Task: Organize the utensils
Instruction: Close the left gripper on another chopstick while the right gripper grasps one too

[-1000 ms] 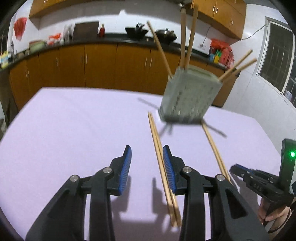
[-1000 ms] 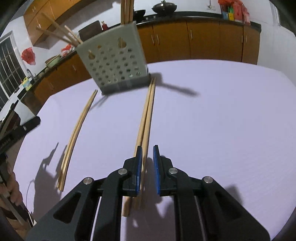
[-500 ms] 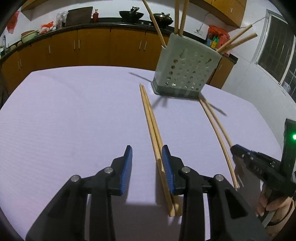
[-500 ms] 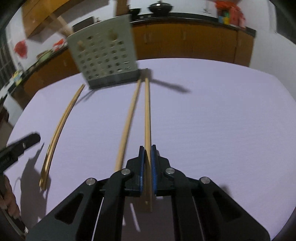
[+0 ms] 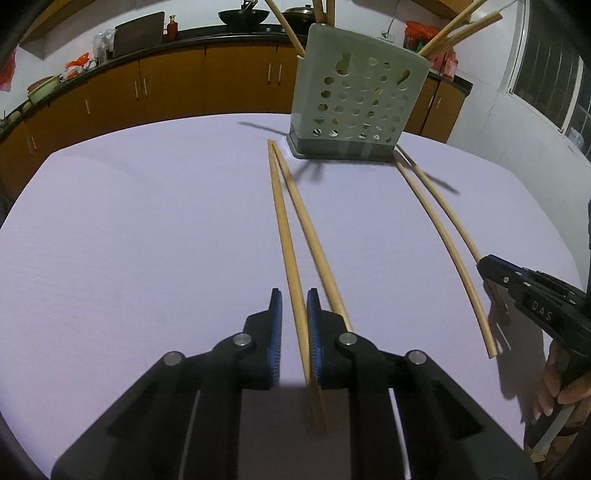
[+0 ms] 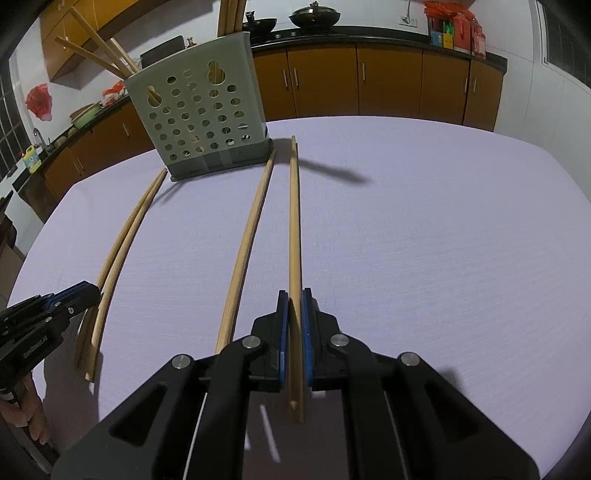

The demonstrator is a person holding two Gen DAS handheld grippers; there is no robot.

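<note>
Wooden chopstick (image 6: 294, 229) sits clamped in your right gripper (image 6: 292, 295); your left gripper (image 5: 294, 295) is closing around another chopstick (image 5: 286, 236).

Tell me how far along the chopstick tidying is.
Done: several stored chopsticks stand in the grey holder. In hand: the right gripper is shut on one loose chopstick, and the left gripper is closing around a second chopstick, not yet clamped. Left: both of those, plus the right spare stick and the left spare stick lying on the table, must go into the holder.
</note>
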